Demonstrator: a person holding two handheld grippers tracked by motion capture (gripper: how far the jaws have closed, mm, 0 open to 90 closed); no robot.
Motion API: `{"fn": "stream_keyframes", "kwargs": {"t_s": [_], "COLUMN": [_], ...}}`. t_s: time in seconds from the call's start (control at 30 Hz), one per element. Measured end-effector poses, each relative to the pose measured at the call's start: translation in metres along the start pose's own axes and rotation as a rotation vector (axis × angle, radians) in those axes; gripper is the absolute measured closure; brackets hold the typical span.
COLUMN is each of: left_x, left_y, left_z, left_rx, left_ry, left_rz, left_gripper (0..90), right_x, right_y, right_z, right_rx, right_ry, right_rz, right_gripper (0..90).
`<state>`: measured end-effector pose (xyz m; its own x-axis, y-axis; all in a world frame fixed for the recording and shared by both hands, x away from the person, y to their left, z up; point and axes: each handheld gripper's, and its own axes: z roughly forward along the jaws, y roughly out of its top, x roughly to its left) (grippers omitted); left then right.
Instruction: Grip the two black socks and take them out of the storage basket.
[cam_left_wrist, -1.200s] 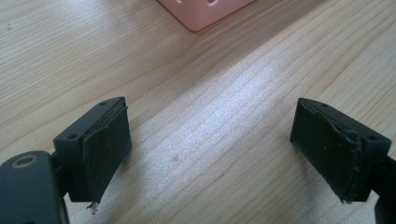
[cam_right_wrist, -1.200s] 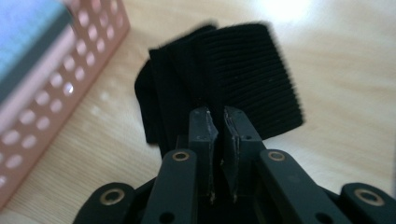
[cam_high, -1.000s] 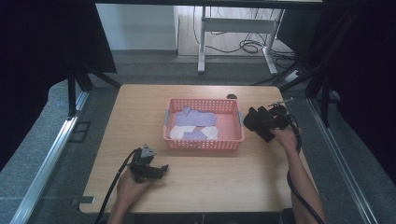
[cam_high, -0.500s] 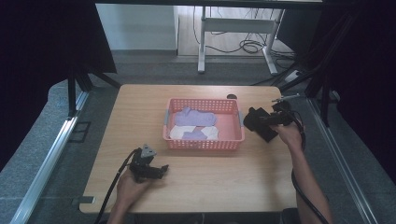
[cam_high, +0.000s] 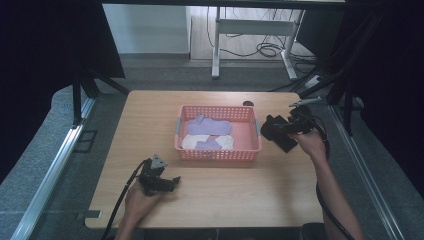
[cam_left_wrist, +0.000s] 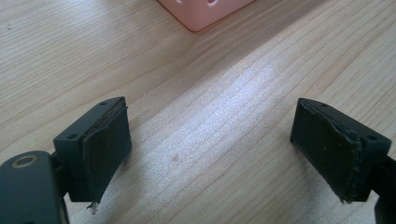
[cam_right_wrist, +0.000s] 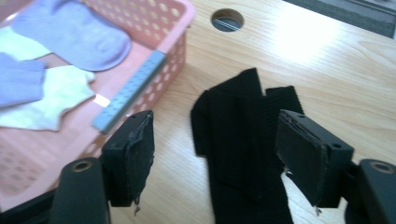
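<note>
The tabletop (cam_high: 210, 200) carries a pink basket (cam_high: 218, 152) near its middle, with lilac and pale socks (cam_high: 209, 126) lying flat inside. Just outside the basket's right end lies a black sock (cam_right_wrist: 243, 140), crumpled in soft folds on the wood and apart from the basket wall.

The step in hand looks like getting that black sock into the basket with the others. To do it well, the right gripper (cam_right_wrist: 212, 151) should come straight down over the thickest fold, where the cloth is doubled, so that both pads bite fabric rather than scrape the wood. It should pinch deep enough to take several layers, lift until the trailing end is off the tabletop, then carry it over the rim and not drag it against the mesh. Letting go low, over a bare patch of the basket floor, would keep the sock from hanging over the edge.

The right gripper hangs above the sock with its jaws released; they have just been opening, and nothing is pressed between the pads, though the sock lies below the gap. Whether a loose fold brushes one pad is hard to judge from this angle.

The left gripper (cam_left_wrist: 210, 149) rests low over bare wood near the front edge, jaws spread wide and empty.
</note>
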<state>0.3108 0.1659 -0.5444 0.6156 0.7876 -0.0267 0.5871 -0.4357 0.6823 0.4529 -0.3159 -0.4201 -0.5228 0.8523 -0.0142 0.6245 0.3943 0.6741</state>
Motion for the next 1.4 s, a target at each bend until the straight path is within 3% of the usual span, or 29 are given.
{"fn": "stream_keyframes", "kwargs": {"t_s": [0.43,0.87,1.1,1.4], "left_x": [0.000,0.000,0.000,0.000], "left_y": [0.000,0.000,0.000,0.000], "left_z": [0.000,0.000,0.000,0.000], "left_rx": [0.000,0.000,0.000,-0.003], "left_ry": [0.000,0.001,0.000,0.000], "left_rz": [0.002,0.006,0.003,-0.002], "left_gripper": [11.9,11.9,11.9,11.9], "right_x": [0.025,0.050,0.063,0.079], "right_y": [0.003,-0.014,-0.030,-0.054], "right_z": [-0.024,-0.040,-0.038,-0.022], "right_rx": [-0.019,-0.034,-0.021,0.010], "right_ry": [0.021,0.067,0.094,0.127], "right_rz": [-0.063,-0.112,-0.125,-0.142], "right_gripper": [19.0,16.1,15.5,15.3]}}
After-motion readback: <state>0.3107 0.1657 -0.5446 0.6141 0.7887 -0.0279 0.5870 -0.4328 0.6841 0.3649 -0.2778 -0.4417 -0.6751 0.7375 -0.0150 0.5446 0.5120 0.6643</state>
